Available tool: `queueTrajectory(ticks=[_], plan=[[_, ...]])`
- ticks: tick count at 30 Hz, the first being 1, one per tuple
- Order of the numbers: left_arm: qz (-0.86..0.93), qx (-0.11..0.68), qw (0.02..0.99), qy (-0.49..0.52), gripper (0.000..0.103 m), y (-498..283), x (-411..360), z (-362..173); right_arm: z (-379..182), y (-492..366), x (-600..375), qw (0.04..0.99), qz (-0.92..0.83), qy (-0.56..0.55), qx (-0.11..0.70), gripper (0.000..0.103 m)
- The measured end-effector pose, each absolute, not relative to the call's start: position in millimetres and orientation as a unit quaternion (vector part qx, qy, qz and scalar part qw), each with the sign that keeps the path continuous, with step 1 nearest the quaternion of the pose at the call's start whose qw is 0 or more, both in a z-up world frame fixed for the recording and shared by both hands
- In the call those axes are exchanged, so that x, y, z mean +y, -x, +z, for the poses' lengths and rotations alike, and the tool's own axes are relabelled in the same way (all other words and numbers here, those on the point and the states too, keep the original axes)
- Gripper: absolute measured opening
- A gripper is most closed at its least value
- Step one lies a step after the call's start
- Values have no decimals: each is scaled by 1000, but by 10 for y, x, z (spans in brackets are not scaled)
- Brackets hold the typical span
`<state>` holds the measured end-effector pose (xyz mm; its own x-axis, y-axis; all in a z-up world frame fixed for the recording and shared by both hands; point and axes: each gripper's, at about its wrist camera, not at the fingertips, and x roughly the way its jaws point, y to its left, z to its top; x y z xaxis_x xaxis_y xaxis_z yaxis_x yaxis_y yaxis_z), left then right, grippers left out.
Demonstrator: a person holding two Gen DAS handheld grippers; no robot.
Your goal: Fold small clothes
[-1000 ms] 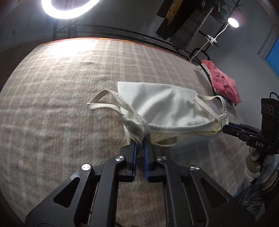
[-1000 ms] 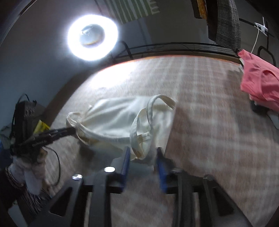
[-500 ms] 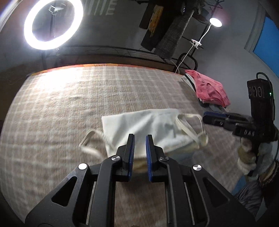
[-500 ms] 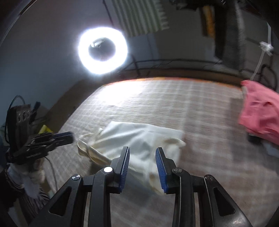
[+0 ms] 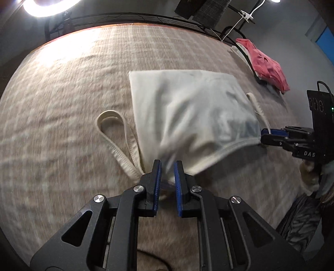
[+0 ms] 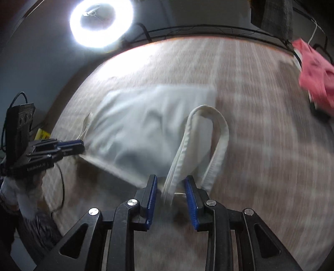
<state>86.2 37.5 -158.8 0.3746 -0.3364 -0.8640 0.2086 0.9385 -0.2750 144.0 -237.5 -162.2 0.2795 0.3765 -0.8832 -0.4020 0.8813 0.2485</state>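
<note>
A cream sleeveless top (image 5: 187, 108) lies spread on the plaid bedspread (image 5: 62, 104), far hem flat, near edge stretched between both grippers. My left gripper (image 5: 167, 164) is shut on its near left shoulder, and a strap loop (image 5: 112, 129) lies just left of it. The right wrist view shows that gripper (image 6: 80, 146) pinching the top's (image 6: 142, 121) left corner. My right gripper (image 6: 171, 179) has the other strap (image 6: 219, 133) between its pads, jaws closing on it. From the left wrist view it (image 5: 265, 135) grips the top's right corner.
A pile of pink clothes (image 5: 265, 62) sits at the bed's far right edge, also seen as pink clothes (image 6: 315, 70). A ring light (image 6: 102, 20) glares behind a black metal rail (image 5: 125, 17) along the far side. A gloved hand (image 5: 309, 171) holds the right gripper.
Both grippers came down from the raised pose of half a second ago. The top, then bunched and hanging, now lies spread out on the bedspread. The right jaws have narrowed.
</note>
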Motion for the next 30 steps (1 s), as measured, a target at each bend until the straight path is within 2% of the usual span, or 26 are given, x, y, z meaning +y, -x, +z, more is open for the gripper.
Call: queueTrajectory(ticks=[7, 14, 20, 25, 30], plan=[[-162, 495, 851, 63, 10, -656, 414, -1295, -1296, -1112, -2515, 823, 278, -24, 495, 30], [-142, 449, 879, 77, 10, -951, 304, -1156, -1075, -1199, -2477, 867, 266, -33, 421, 32], [-139, 464, 870, 92, 10, -1193, 288, -1443, -1325, -1545, -2434, 849, 269, -60, 451, 33], [-132, 487, 860, 70, 11, -1208, 259, -1698, -1702, -1696, -2389, 828, 243, -25, 506, 32], [-127, 480, 866, 66, 11, -1122, 311, -1612, -1569, -1671, -2453, 828, 263, -29, 494, 32]])
